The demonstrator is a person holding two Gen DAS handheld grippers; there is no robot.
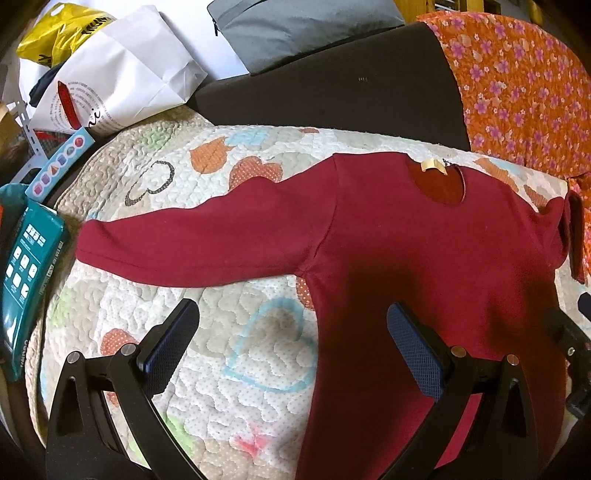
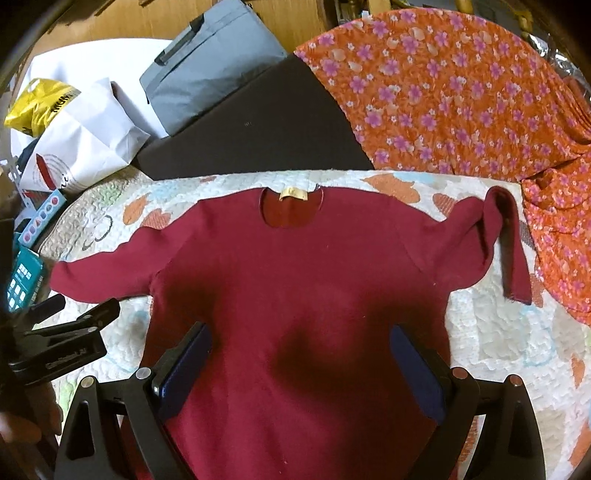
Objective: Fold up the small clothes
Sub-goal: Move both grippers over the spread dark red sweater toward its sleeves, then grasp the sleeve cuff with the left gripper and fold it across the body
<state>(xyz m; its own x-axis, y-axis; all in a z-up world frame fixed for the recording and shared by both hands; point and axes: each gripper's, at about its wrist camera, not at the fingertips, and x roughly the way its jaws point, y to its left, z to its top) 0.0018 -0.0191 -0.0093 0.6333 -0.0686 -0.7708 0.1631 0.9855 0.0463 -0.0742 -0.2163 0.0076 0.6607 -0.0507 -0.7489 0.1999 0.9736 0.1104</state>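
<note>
A small dark red long-sleeved shirt [image 1: 424, 251] lies flat on a quilted heart-print blanket [image 1: 229, 339], neck away from me, a tan label at the collar. Its left sleeve [image 1: 192, 251] is stretched out straight; its right sleeve [image 2: 506, 243] is bent and folded back on itself. My left gripper [image 1: 291, 332] is open and empty, above the shirt's left side below the armpit. My right gripper [image 2: 299, 350] is open and empty, above the middle of the shirt [image 2: 295, 288]. The left gripper also shows at the left edge of the right wrist view [image 2: 74, 325].
An orange flowered cloth [image 2: 461, 103] lies at the back right. A dark cushion [image 1: 332, 96], a grey bag [image 1: 295, 29], a white paper bag [image 1: 122, 74] and a yellow bag [image 1: 62, 29] sit behind. A teal box [image 1: 29, 280] lies at the left.
</note>
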